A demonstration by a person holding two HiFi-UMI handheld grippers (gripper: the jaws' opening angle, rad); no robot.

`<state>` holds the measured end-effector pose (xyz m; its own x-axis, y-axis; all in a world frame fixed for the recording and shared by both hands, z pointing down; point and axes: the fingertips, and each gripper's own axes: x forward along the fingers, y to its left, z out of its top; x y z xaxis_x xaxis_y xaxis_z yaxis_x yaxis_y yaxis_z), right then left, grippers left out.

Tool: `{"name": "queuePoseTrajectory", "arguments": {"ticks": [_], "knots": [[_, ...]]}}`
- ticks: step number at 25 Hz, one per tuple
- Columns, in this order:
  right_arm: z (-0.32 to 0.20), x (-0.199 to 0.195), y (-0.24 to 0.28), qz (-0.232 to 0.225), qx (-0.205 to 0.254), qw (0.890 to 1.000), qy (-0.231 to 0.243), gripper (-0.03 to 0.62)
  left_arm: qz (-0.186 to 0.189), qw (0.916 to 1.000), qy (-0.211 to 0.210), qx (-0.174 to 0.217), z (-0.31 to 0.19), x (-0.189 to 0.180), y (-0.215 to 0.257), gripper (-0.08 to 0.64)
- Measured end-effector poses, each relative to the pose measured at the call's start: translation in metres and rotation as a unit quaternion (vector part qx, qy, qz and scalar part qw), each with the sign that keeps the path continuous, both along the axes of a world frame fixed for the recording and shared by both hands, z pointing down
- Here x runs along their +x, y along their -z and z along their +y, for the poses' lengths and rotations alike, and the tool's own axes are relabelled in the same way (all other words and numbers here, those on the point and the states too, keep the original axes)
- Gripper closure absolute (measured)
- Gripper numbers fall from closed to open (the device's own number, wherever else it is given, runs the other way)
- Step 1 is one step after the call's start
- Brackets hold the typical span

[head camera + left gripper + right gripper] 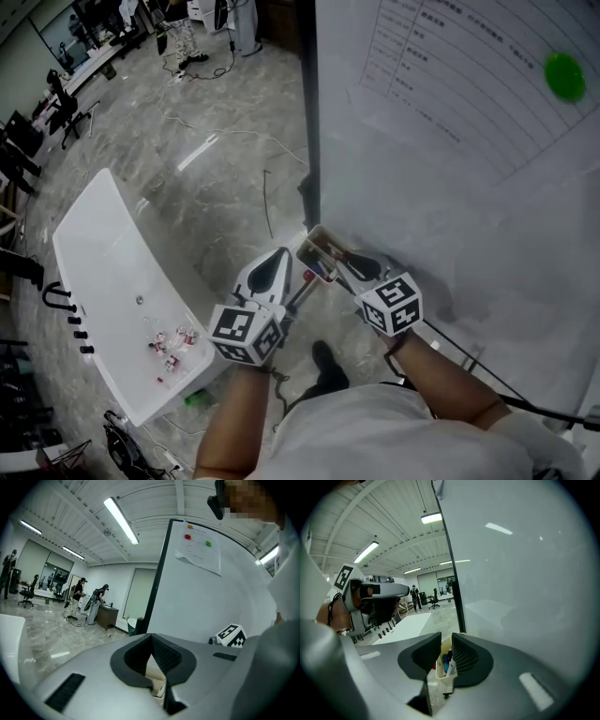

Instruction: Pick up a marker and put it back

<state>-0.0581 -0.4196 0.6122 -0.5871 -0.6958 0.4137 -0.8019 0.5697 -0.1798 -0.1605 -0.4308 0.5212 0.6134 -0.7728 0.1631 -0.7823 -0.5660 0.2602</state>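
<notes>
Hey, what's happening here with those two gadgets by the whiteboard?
A person stands at a whiteboard with a gripper in each hand. The right gripper, jaws apart, points at a small holder of markers at the board's edge; no marker is gripped. The left gripper hangs beside it, shut and empty.

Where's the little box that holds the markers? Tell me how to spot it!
Find the big whiteboard, then follow its dark left edge down to the low end. The cream marker box sits at that corner. It is the only thing there with colored markers inside.
</notes>
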Motion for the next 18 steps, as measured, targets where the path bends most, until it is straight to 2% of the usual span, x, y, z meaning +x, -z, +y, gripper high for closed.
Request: {"name": "queuePoseTrajectory", "arguments": {"ticks": [4,8,14,18], "knots": [[0.009,0.002,0.046,-0.007,0.036,0.999,0.006,0.527,0.000,0.9997,0.001,0.024,0.015,0.007,0.033,0.555],[0.014,-0.001,0.107,-0.028,0.095,0.995,0.025,0.579,-0.006,0.9986,0.009,0.051,0.022,0.008,0.069,0.555],[0.042,-0.010,0.204,-0.053,0.185,0.979,0.059,0.589,-0.015,0.9954,0.022,0.092,0.043,0.014,0.127,0.555],[0.055,-0.014,0.243,-0.070,0.217,0.971,0.071,0.589,-0.021,0.9930,0.023,0.114,0.057,0.022,0.152,0.555]]}}
